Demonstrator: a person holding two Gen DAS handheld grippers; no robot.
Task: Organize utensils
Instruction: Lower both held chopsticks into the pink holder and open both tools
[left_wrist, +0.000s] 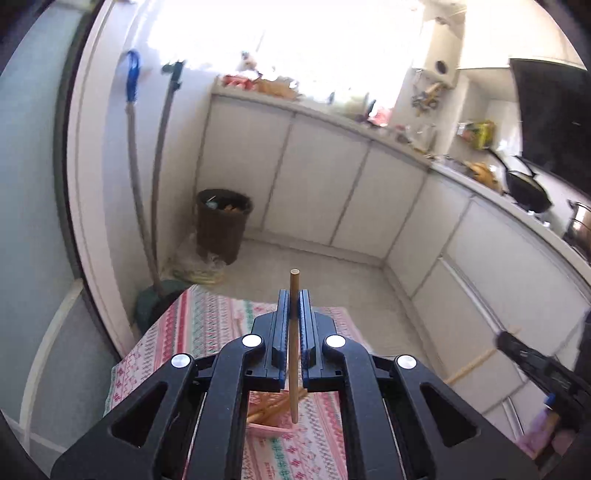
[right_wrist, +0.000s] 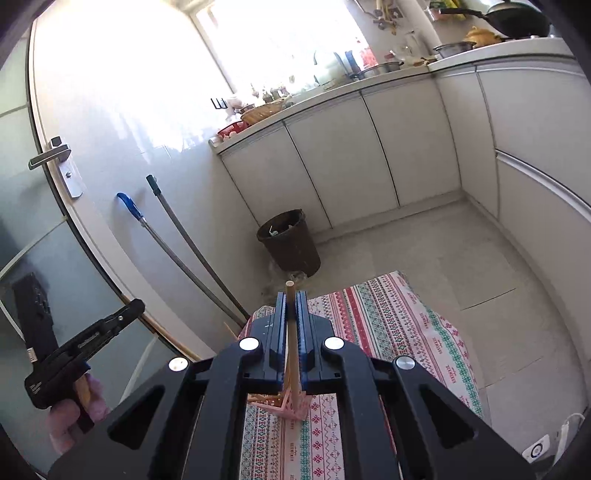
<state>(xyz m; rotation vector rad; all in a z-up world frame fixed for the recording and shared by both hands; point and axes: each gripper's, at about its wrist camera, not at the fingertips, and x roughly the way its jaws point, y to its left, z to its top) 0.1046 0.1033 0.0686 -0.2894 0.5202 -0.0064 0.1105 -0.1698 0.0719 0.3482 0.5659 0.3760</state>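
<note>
Now I hold one chopstick (left_wrist: 293, 343) clamped in my left gripper (left_wrist: 294, 306) and another chopstick (right_wrist: 291, 339) in my right gripper (right_wrist: 291, 306), both above the pink holder (left_wrist: 271, 428) on the desk (left_wrist: 207, 325), so next, I judge, each needs lowering tip-first into it.

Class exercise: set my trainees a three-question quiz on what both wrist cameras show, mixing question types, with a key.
1. True or false: the left hand-held gripper is shut on a chopstick.
2. Below the right hand-held gripper, the pink holder stands on: A) bare floor B) patterned cloth C) the counter.
3. Fill in: the brown bin stands on the ____.

Key: 1 true; 2 B; 3 floor.
</note>
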